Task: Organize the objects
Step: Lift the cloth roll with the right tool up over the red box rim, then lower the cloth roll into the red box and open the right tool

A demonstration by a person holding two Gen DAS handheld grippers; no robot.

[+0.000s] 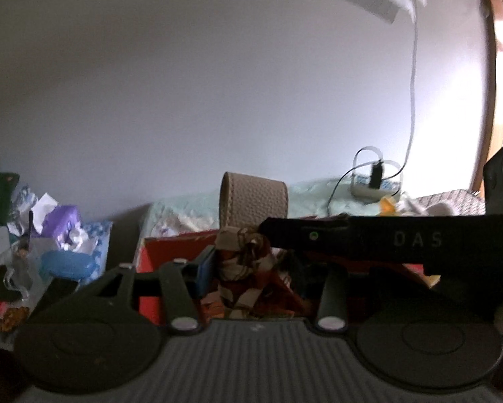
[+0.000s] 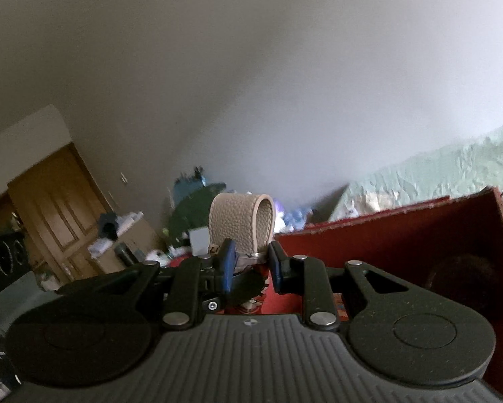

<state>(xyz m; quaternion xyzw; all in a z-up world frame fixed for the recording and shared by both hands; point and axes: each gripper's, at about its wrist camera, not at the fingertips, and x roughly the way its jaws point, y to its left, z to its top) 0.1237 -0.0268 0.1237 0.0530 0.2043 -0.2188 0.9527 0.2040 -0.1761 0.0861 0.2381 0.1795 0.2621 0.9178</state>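
The right gripper (image 2: pixel 249 265) has its blue-padded fingers (image 2: pixel 227 265) drawn narrow around the base of a beige pebbled-leather strap loop (image 2: pixel 239 223), which stands upright between the pads and rises above them; whether both pads actually press it I cannot tell for sure, but the loop sits squarely in the gap. Just below the loop, between the fingers, shows a red-and-white patterned cloth piece (image 2: pixel 251 304).

From the left wrist view, the left gripper (image 1: pixel 244 265) shows only one blue pad (image 1: pixel 206 268) clearly; the other finger is hidden behind the black body of the right-hand tool (image 1: pixel 385 240), so its opening cannot be told. The same beige loop (image 1: pixel 253 201) stands just ahead of that pad, above a bundle of brown, red and cream cloth (image 1: pixel 246 268).

Both grippers are inside an open red cardboard box (image 2: pixel 402 235), its far wall upright behind the loop. Something dark and rounded (image 2: pixel 463 272) lies in the box's right corner, too dim to identify. Beyond the box lies a pale green bedspread (image 1: pixel 305 191) with a white power strip (image 1: pixel 374 188) on it.
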